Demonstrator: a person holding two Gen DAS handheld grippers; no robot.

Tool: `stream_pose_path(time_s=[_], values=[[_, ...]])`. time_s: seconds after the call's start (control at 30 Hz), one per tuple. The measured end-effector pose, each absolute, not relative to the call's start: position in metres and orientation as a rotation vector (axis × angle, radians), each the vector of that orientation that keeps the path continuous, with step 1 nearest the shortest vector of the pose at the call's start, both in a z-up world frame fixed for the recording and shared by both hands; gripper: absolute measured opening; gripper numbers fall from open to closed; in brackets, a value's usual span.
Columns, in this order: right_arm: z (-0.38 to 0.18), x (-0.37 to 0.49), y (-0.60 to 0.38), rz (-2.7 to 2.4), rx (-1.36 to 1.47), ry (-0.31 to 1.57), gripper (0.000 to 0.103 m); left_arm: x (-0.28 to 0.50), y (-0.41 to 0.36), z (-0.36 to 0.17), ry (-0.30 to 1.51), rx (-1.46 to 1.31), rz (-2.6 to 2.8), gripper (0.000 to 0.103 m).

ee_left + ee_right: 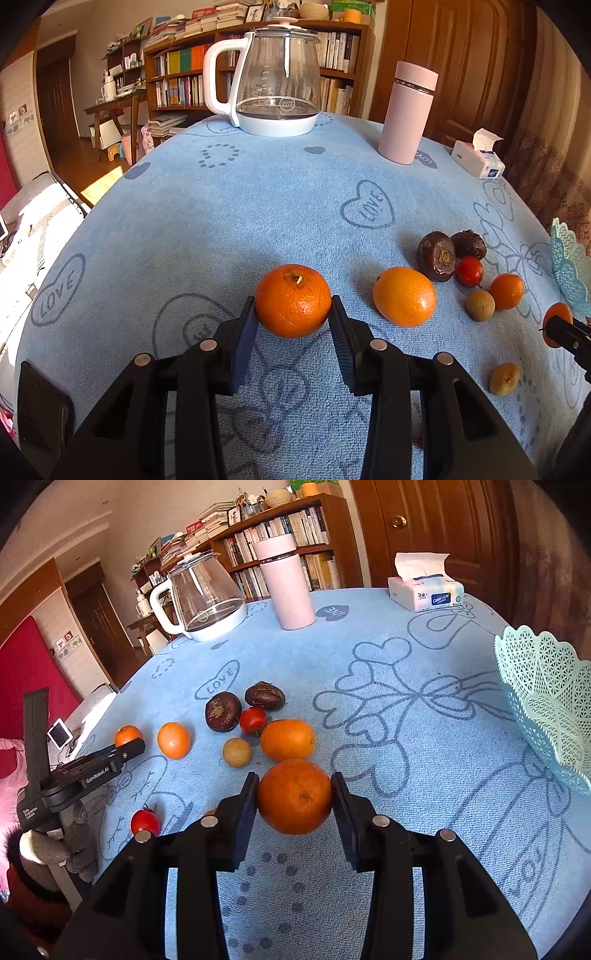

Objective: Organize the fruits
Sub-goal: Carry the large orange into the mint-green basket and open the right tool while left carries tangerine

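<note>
Bookshelves and a dark wooden door ring a table under a blue towel cloth [221, 221] printed with hearts. From the left wrist camera, the left gripper [293, 317] has its pads clamped on a mandarin [293, 301], stem end up, apparently just clear of the cloth, probably ready to be carried off. To its right lie a larger orange [404, 296], two dark wrinkled fruits [436, 256], a cherry tomato [469, 270] and a brownish longan-like fruit [480, 305], loosely bunched. A glass kettle [273, 81] and pink flask [406, 110] stand well behind. From the right wrist camera, the right gripper [294, 799] is likewise clamped on a second mandarin [294, 796], seemingly raised off the cloth. A pale lattice basket [546, 698] sits off to the right, likely the destination; a tissue box [424, 590] is beyond it.
</note>
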State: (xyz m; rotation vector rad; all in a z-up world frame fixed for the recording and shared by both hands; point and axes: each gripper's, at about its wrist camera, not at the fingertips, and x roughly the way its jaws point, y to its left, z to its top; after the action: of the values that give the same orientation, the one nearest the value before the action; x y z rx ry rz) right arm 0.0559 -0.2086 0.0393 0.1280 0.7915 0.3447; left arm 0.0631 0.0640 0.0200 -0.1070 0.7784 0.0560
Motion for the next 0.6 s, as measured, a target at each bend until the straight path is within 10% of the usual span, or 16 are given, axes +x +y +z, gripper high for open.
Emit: stream_pose_path(time_s=[0.6], values=[[0.078, 0.058, -0.338, 0.002, 0.294, 0.650, 0.041, 0.061, 0.064, 0.022, 0.769, -0.106, 0.059, 0.039]])
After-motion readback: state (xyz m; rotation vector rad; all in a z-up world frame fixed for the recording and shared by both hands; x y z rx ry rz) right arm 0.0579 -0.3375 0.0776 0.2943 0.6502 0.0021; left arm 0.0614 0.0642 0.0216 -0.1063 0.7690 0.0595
